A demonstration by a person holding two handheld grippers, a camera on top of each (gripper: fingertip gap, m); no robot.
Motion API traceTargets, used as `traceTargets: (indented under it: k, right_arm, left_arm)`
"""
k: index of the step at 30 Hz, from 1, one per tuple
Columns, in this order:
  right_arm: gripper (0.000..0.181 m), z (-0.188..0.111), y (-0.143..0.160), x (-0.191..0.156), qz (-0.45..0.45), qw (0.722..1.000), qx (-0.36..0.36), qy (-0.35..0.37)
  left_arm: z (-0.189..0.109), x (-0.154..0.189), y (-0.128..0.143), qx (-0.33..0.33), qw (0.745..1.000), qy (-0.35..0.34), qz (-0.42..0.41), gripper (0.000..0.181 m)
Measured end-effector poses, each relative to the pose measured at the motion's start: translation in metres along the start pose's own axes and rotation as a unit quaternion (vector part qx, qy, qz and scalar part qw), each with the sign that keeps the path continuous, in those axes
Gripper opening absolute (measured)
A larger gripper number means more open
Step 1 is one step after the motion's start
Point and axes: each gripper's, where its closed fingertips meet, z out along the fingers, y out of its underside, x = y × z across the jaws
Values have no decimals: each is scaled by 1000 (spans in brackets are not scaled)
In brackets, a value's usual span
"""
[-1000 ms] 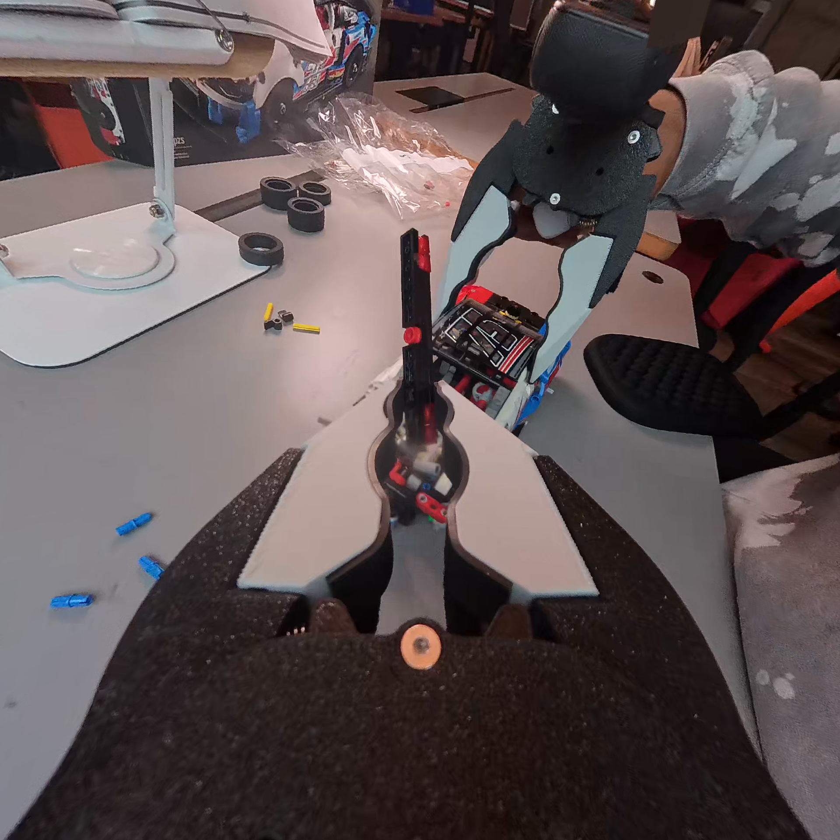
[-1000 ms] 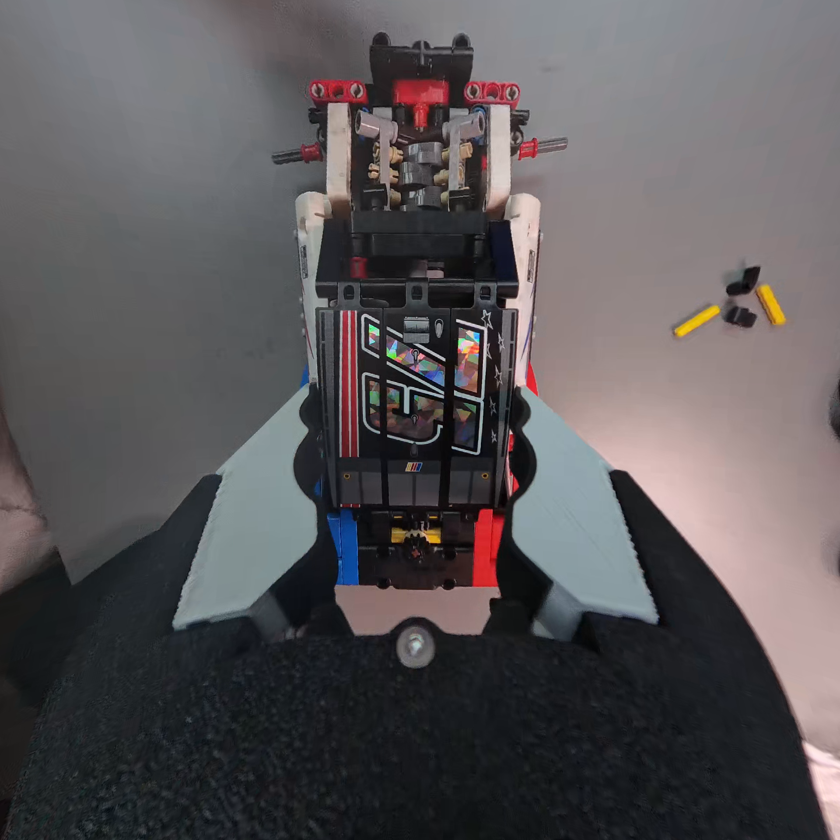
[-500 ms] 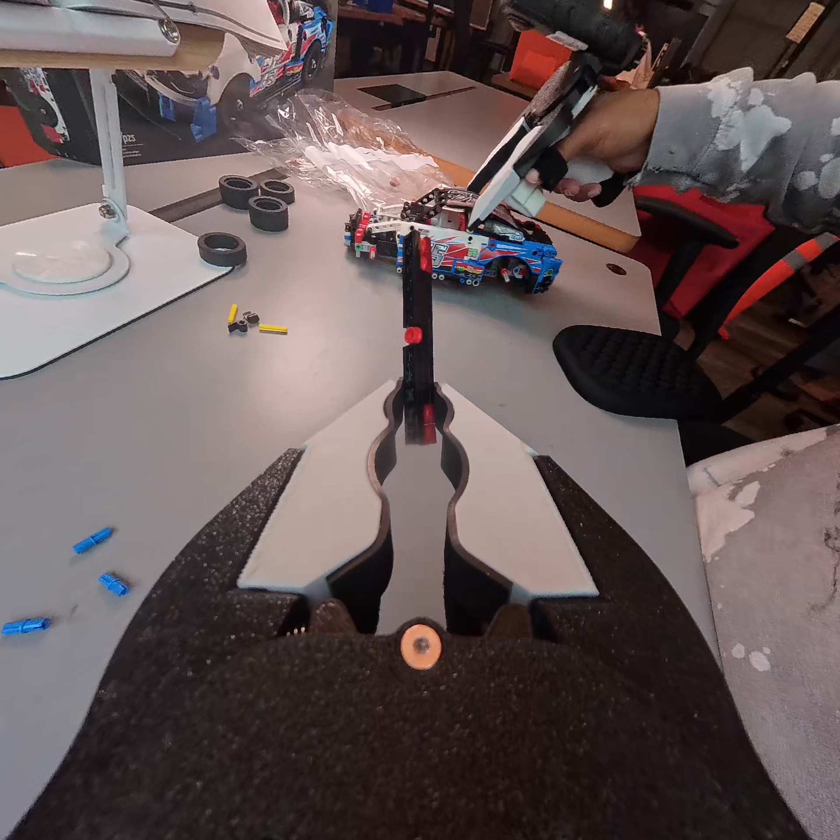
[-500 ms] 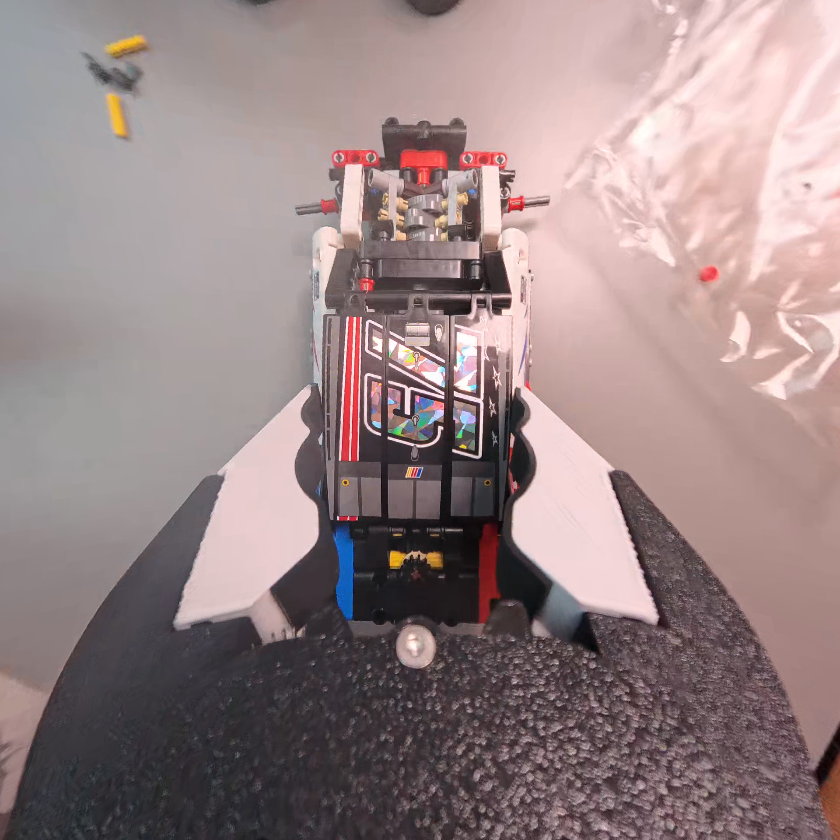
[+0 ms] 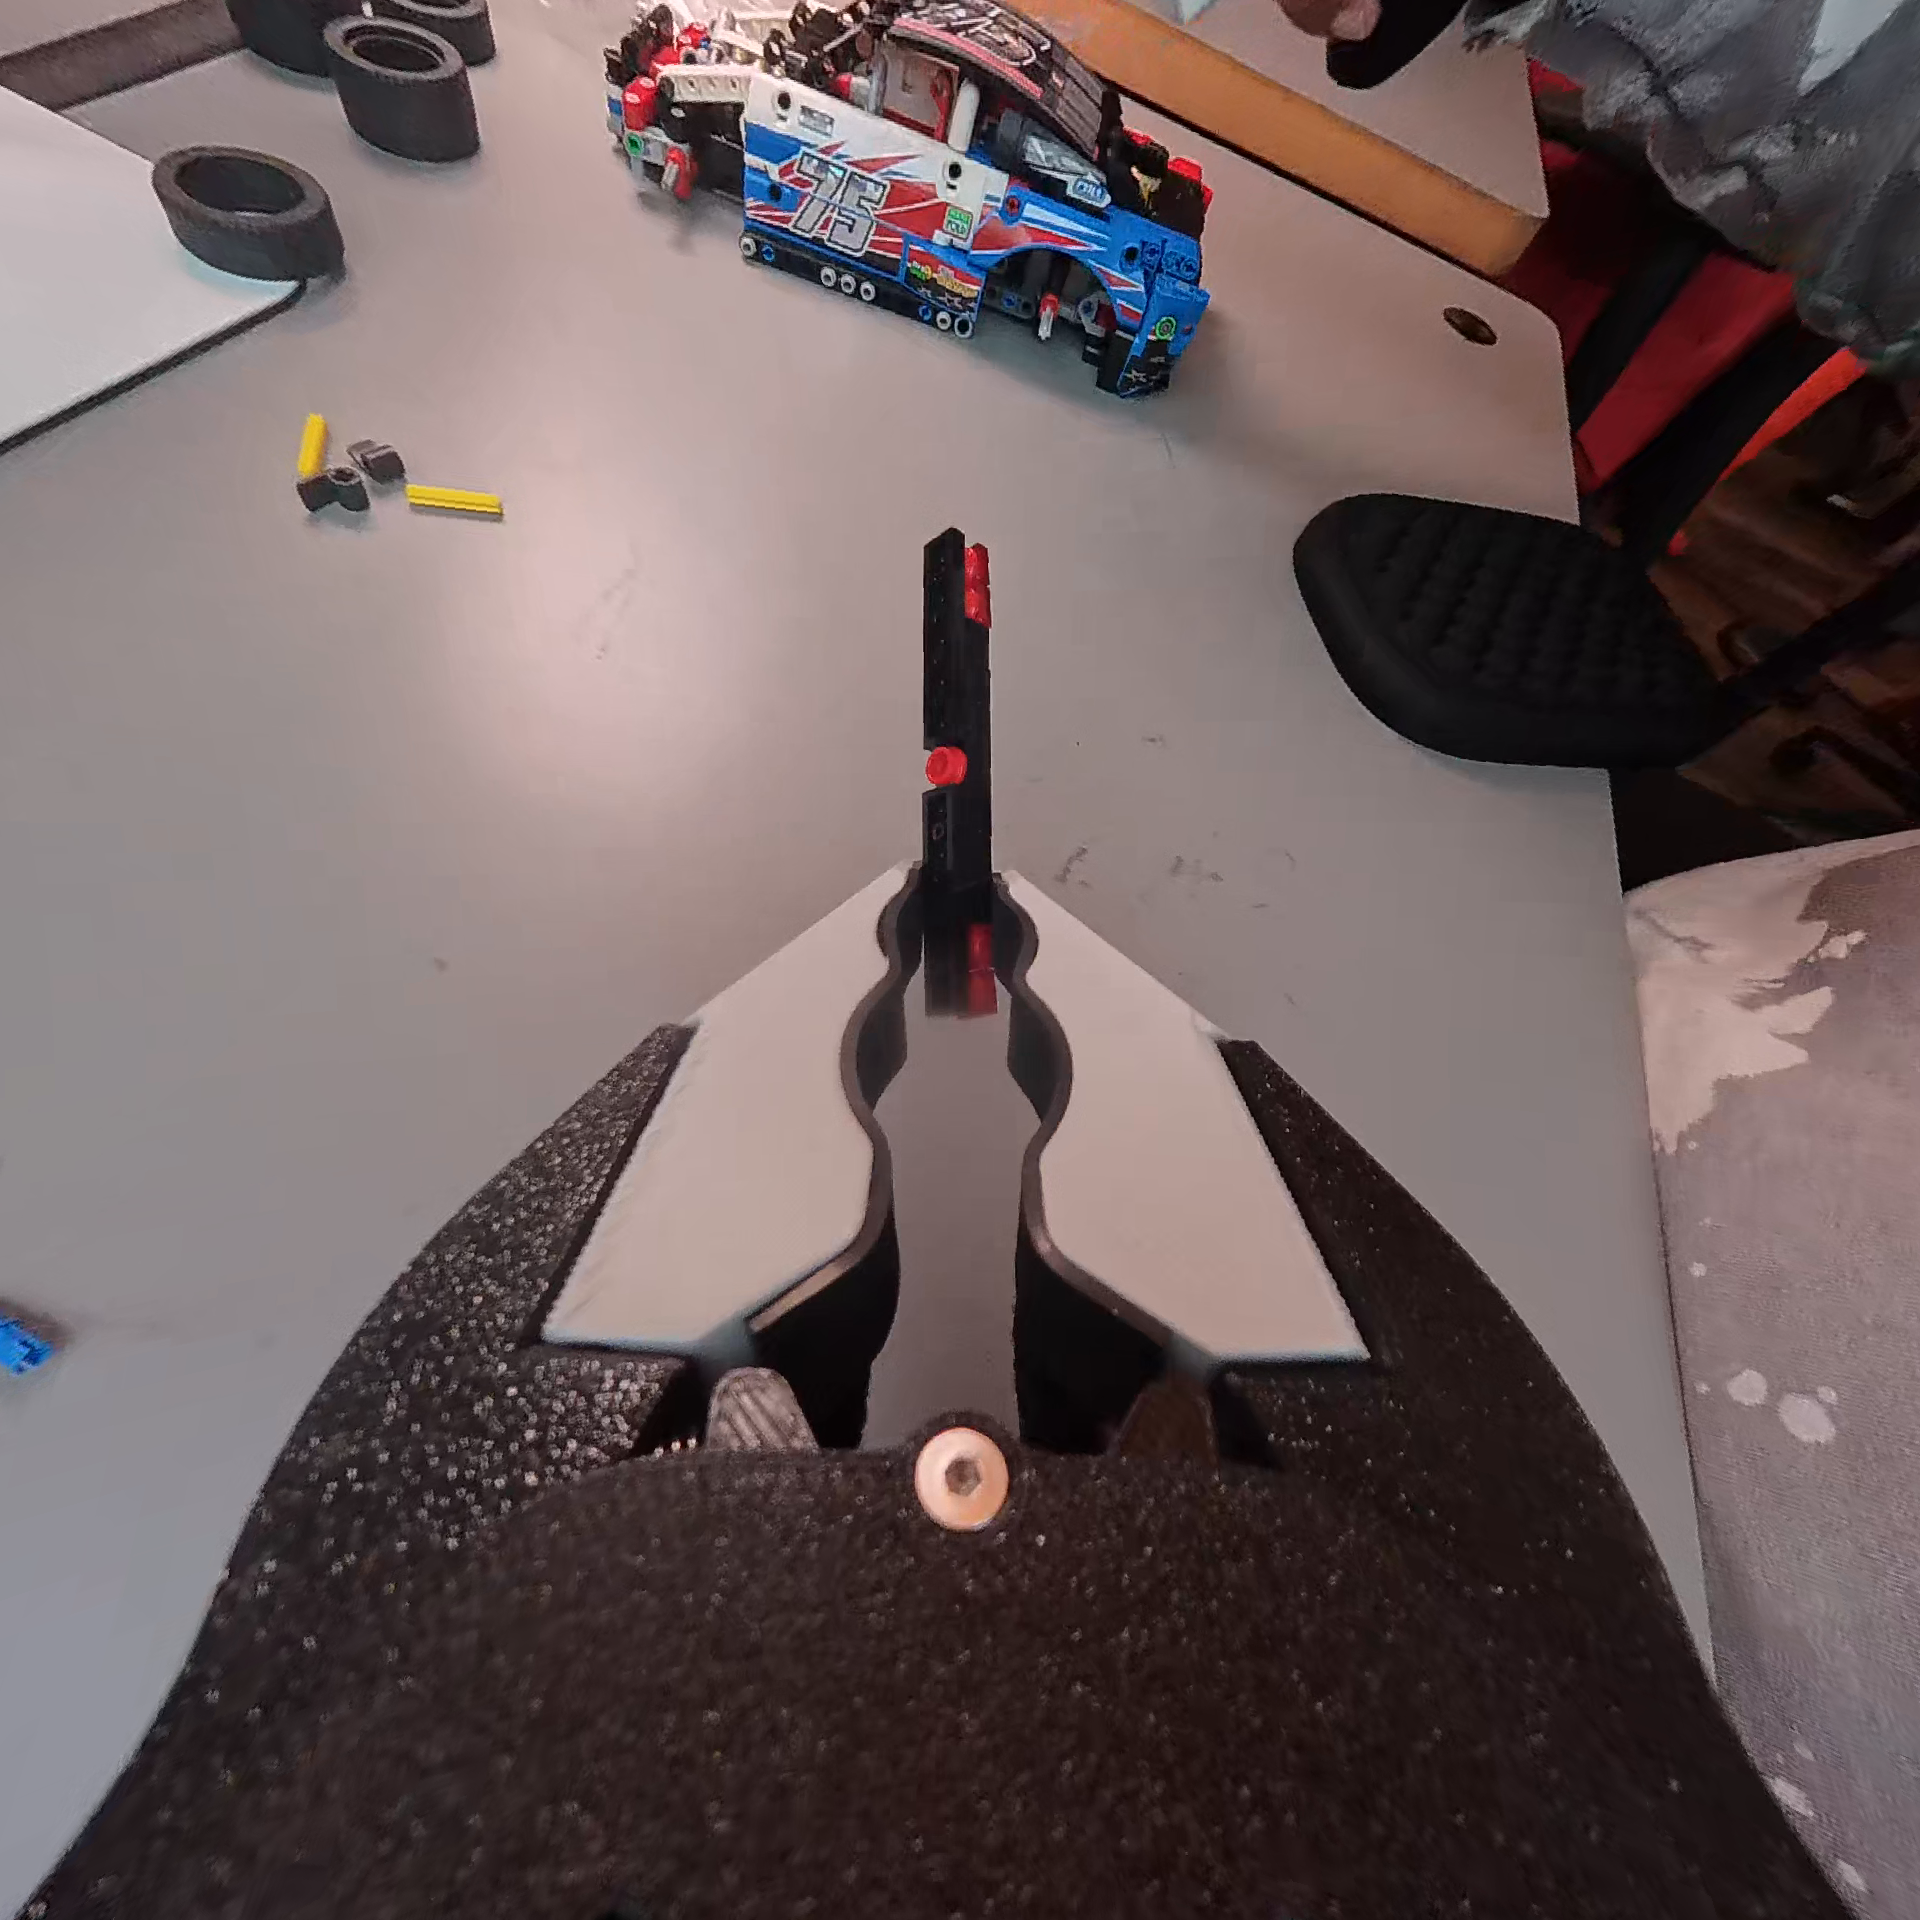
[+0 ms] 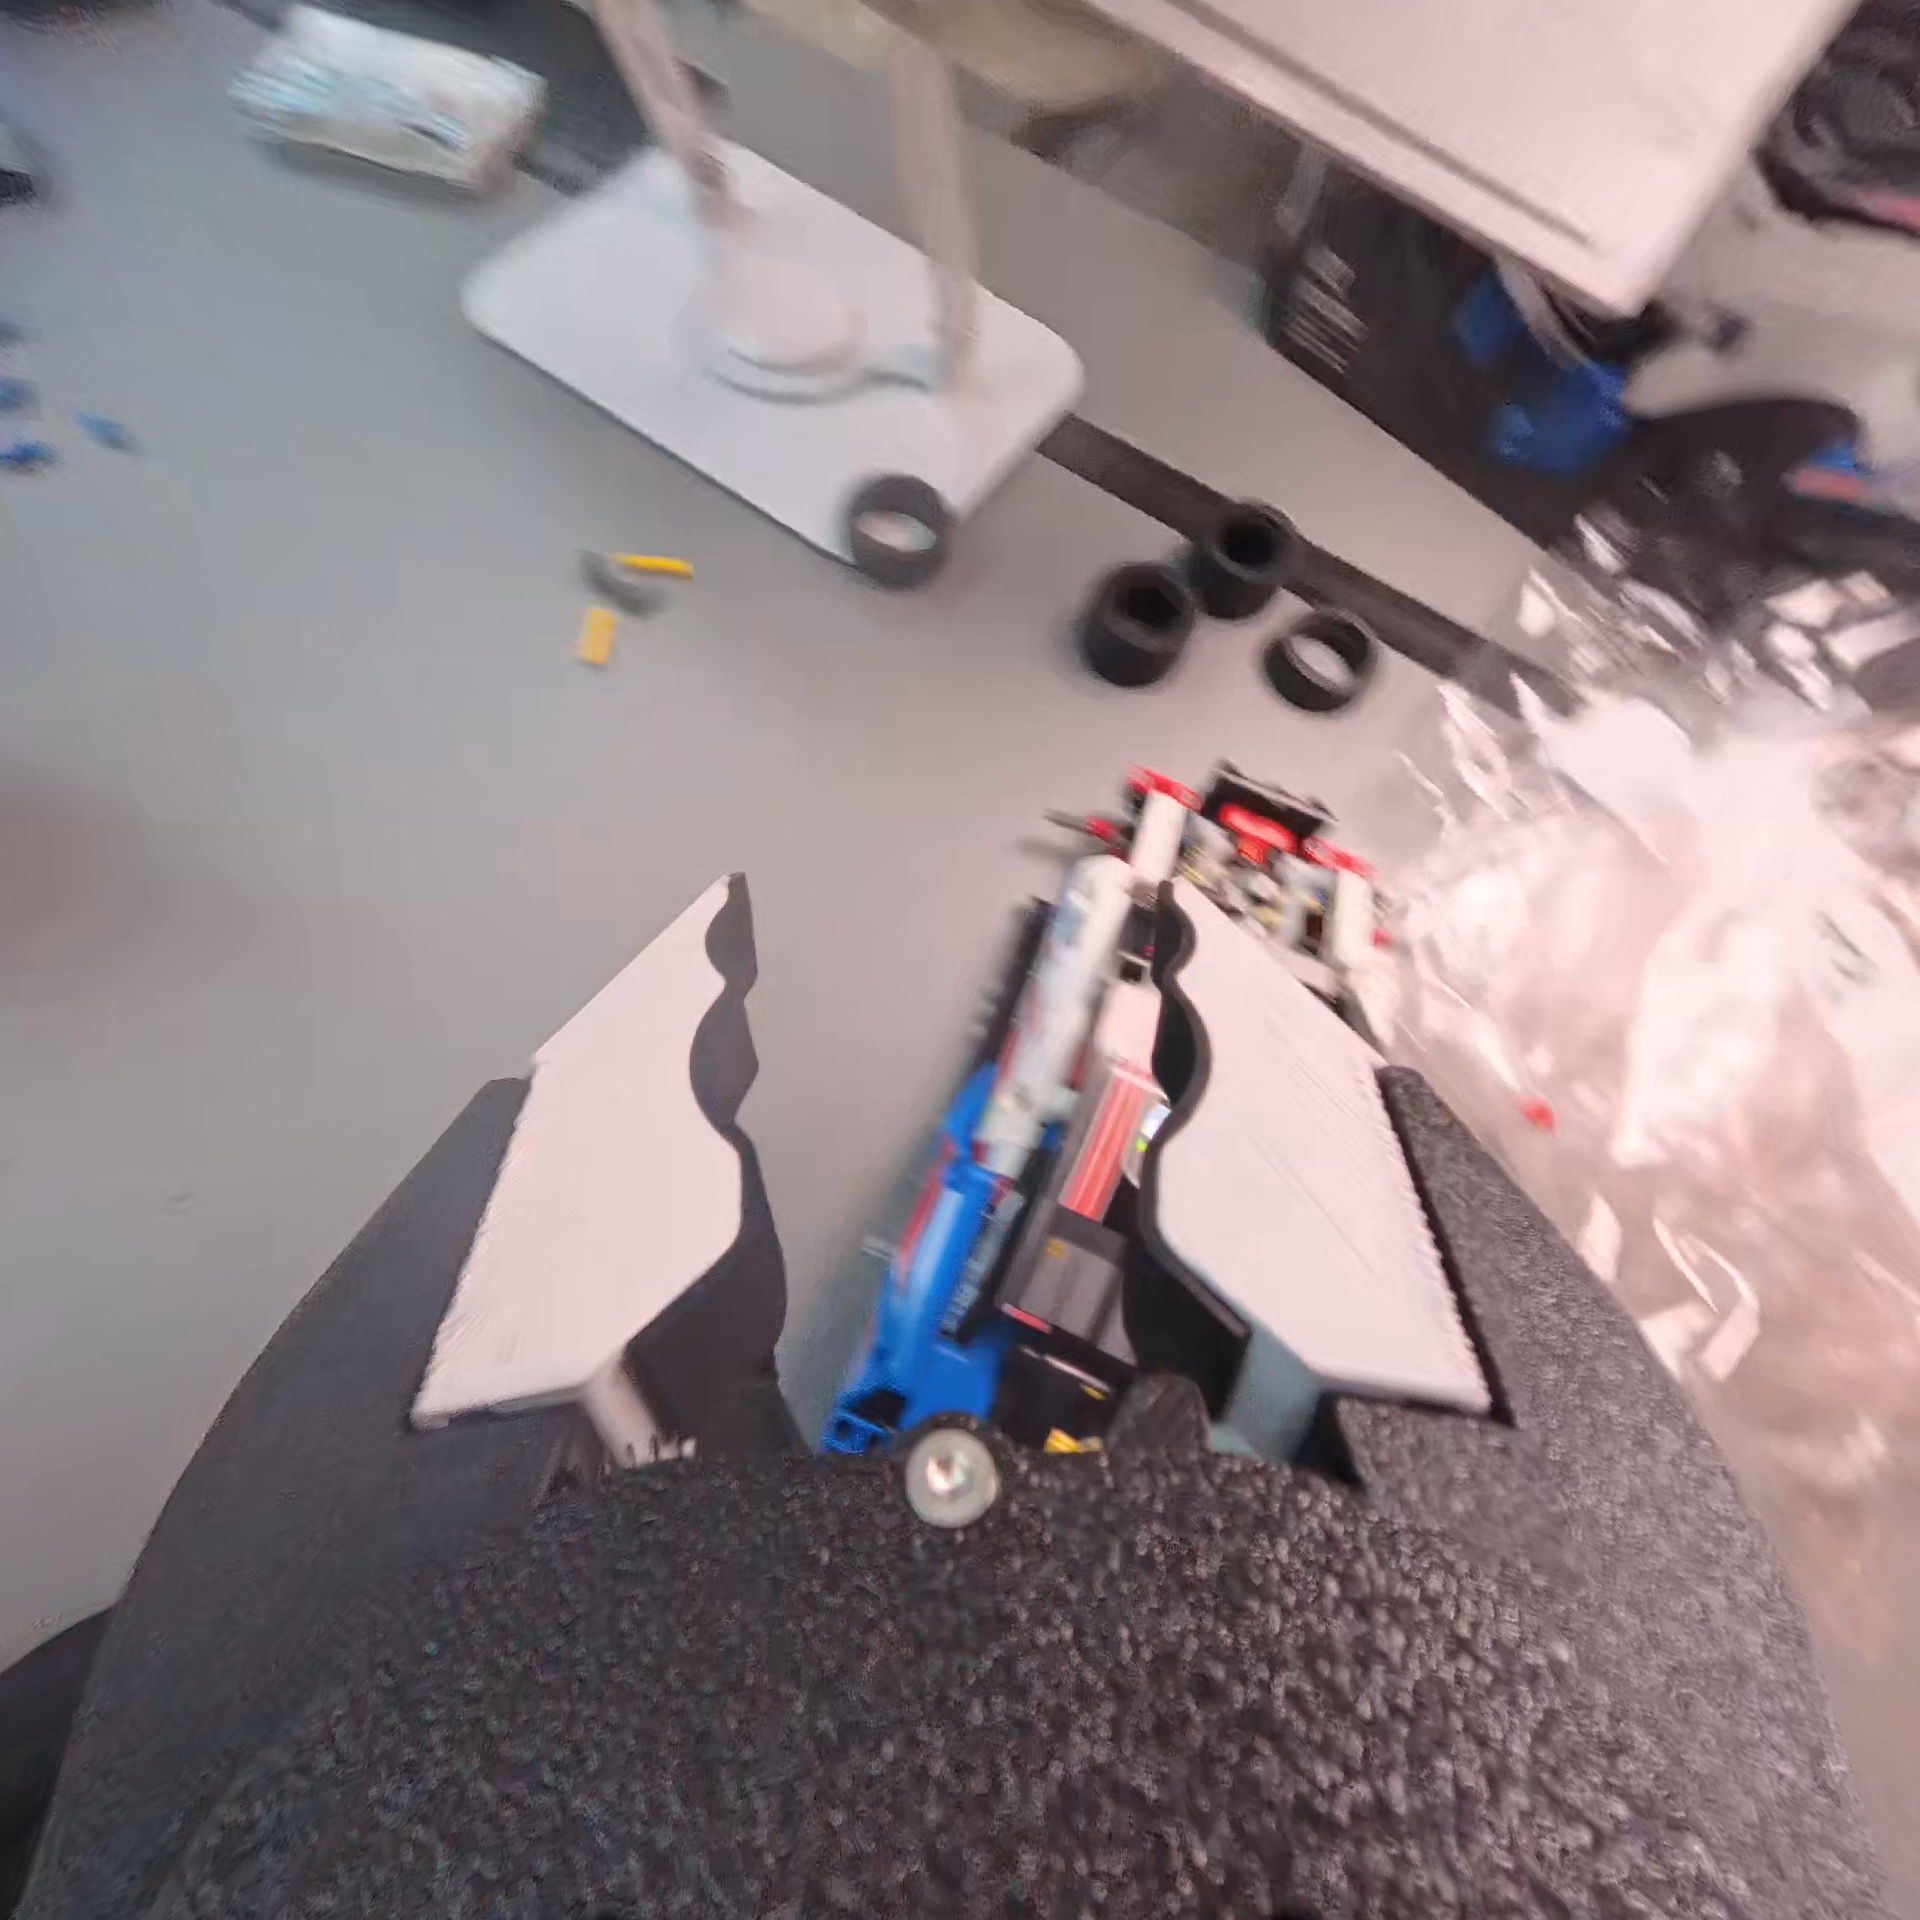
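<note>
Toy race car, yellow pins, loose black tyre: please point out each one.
toy race car (image 5: 914, 197), left wrist view, blue-and-white side panel.
yellow pins (image 5: 454, 500), left wrist view, middle of the longer pin.
loose black tyre (image 5: 247, 213), left wrist view, outer wall.

Left gripper is clamping the near end of a black and red brick strip, which is standing up out of the fingertips above the grey table. Far from it, a blue, white and red toy race car is sitting on the table without wheels. Black tyres are lying far left, one resting against a white base plate. Two yellow pins and small black connectors are lying left of the strip. A blue piece is showing at the near left edge. A black chair seat is sitting right of the table.
</note>
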Motion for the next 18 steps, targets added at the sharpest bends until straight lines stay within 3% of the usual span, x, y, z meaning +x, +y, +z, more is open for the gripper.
traceTargets:
  k: [2,4,7,11,12,18]
  right_arm:
    - [60,-8,-18,-73,-53,987,59,-137]
    - [53,-16,-18,-140,-132,956,96,-242]
    - [46,-3,-4,-203,-236,919,119,-293]
    - [39,30,-10,-222,-313,904,165,-239]
    - [25,31,-9,-226,-322,899,172,-243]
    - [12,21,2,-230,-273,891,182,-314]
  left_arm:
    - [6,-1,0,-7,1000,8,2,10]
    - [13,1,0,-17,999,36,5,10]
    - [20,4,-10,-17,995,90,-25,11]
    - [23,15,-17,-26,983,169,-64,10]
    - [24,14,-18,-25,981,178,-76,10]
    - [18,12,-28,7,974,202,-100,11]
